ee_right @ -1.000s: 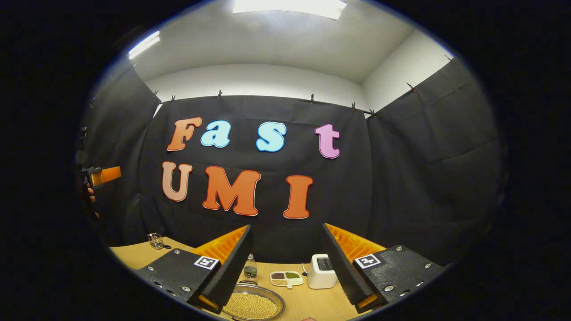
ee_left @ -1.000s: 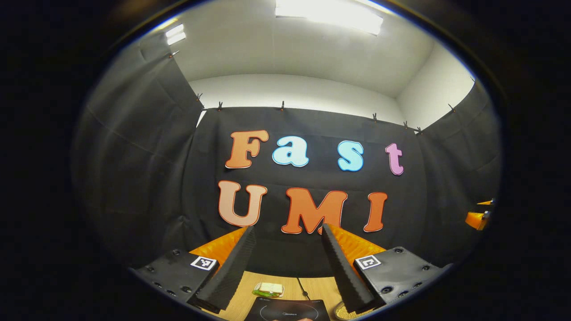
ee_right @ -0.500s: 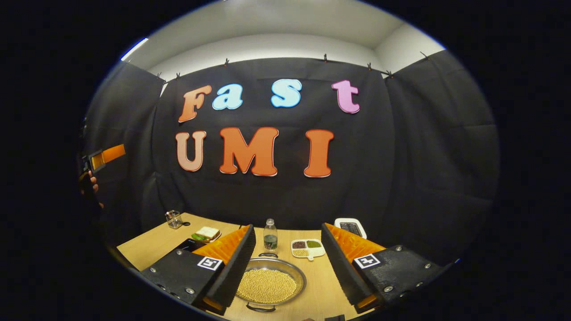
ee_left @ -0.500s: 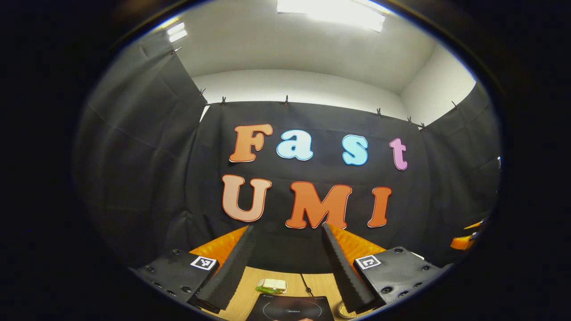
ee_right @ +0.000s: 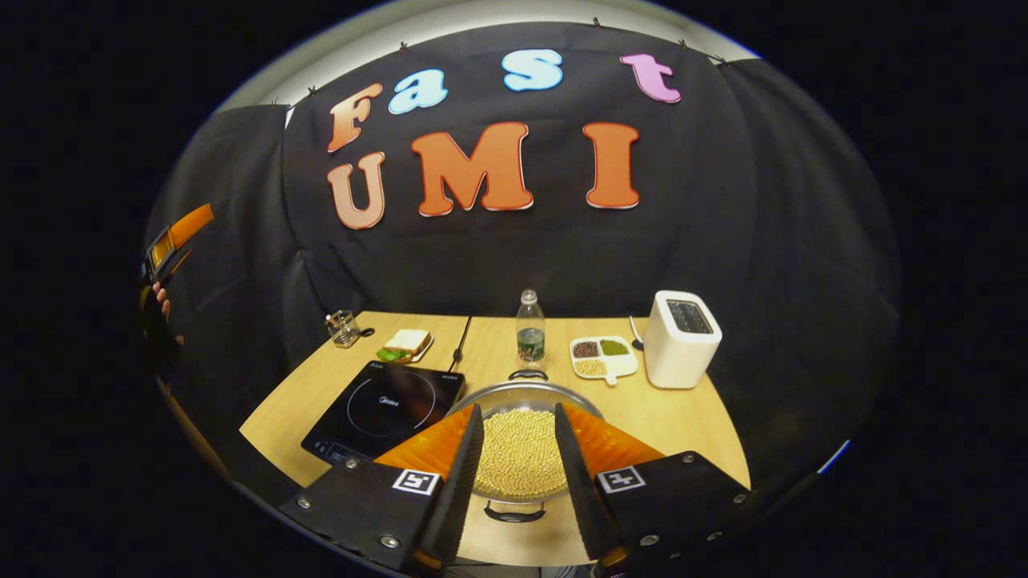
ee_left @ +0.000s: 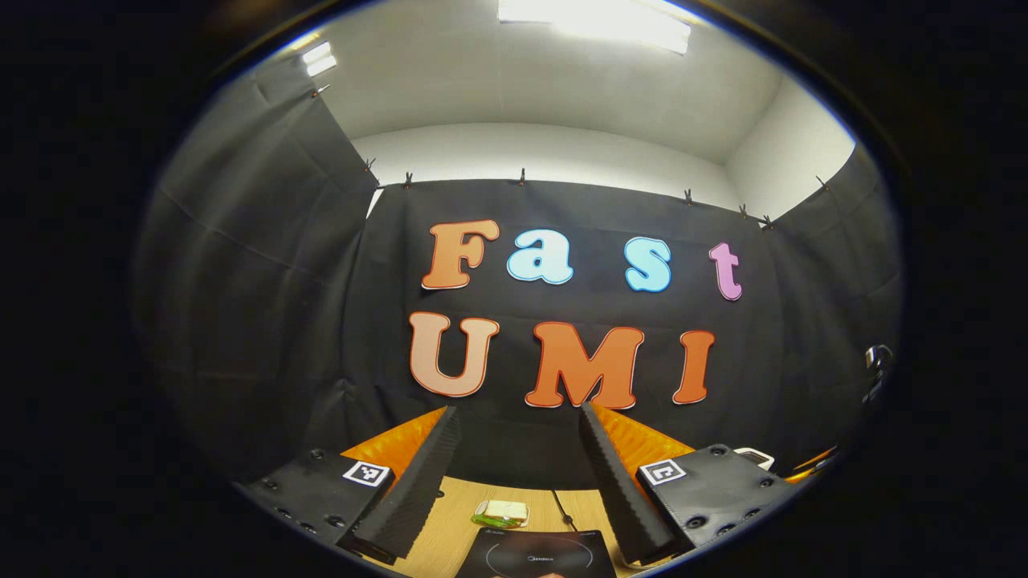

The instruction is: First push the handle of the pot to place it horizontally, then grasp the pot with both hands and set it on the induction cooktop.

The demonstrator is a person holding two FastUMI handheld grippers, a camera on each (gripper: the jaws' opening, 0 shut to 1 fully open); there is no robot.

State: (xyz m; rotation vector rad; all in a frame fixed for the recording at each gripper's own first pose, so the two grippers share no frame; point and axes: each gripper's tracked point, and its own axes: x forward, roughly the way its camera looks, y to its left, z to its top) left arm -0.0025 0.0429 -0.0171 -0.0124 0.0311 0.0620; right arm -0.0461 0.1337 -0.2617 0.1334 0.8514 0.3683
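Because the pot (ee_right: 520, 433), just right of the induction cooktop (ee_right: 385, 405), brims with loose beans, it looks heavy and spill-prone, best gripped by its small end handles, while both the right claw (ee_right: 514, 482) and the left claw (ee_left: 514, 490) hang part-open, empty.

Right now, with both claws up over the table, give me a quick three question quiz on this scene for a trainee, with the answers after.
1. True or false: the pot already sits on the cooktop.
2. What stands nearest behind the pot: A, the bottle; B, the glass cup; C, the sandwich?
3. Fill in: the white toaster stands beside the divided ______ holding three sorts of grains.

Key
1. False: the pot rests on the table, to the right of the cooktop in the right gripper view.
2. A.
3. Dish.
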